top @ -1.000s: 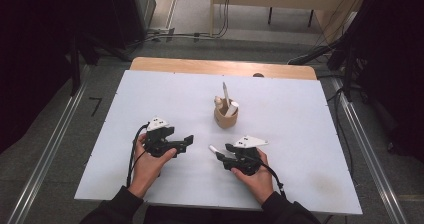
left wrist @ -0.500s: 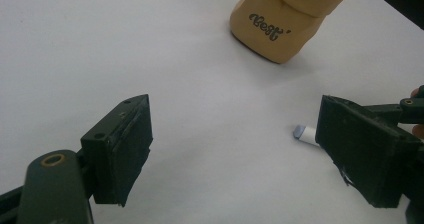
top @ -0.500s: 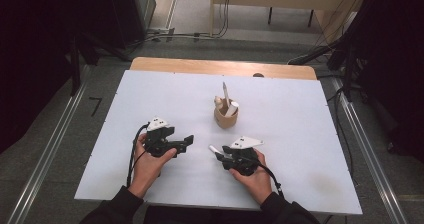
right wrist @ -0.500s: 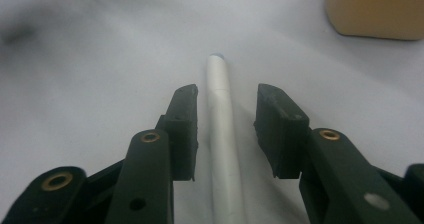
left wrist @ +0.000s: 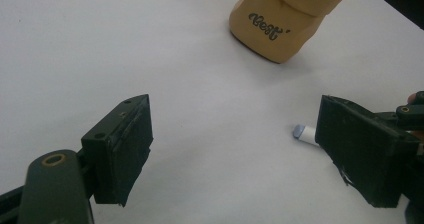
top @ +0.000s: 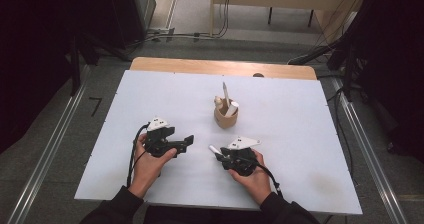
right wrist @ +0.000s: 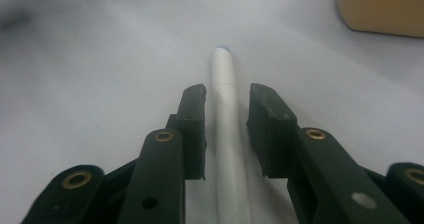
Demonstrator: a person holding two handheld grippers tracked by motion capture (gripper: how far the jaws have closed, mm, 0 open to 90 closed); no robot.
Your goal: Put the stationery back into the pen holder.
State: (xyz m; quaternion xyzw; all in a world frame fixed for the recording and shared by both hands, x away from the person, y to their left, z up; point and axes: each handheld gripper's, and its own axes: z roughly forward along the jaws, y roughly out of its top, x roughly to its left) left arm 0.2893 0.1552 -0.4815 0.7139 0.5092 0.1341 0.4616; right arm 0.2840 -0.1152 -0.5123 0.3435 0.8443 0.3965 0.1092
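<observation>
Matt white worktop (top: pixel 150 99), black plastic tools and a soft tan pouch

The worktop's cover looks smooth and matt white, with a strip of bare, pale wood (top: pixel 200 65) at its far edge. The pen (right wrist: pixel 227 134) between the right gripper (right wrist: pixel 227 106) jaws looks like smooth white plastic with a dull sheen and a bluish tip. Both grippers look like matt black plastic with brass-coloured rivets; the pads of the left gripper (left wrist: pixel 235 149) appear rough and scuffed at the edges. The tan pouch (left wrist: pixel 285 19) looks like soft, matt, leather-like material with a rolled rim and dark printed lettering.
</observation>
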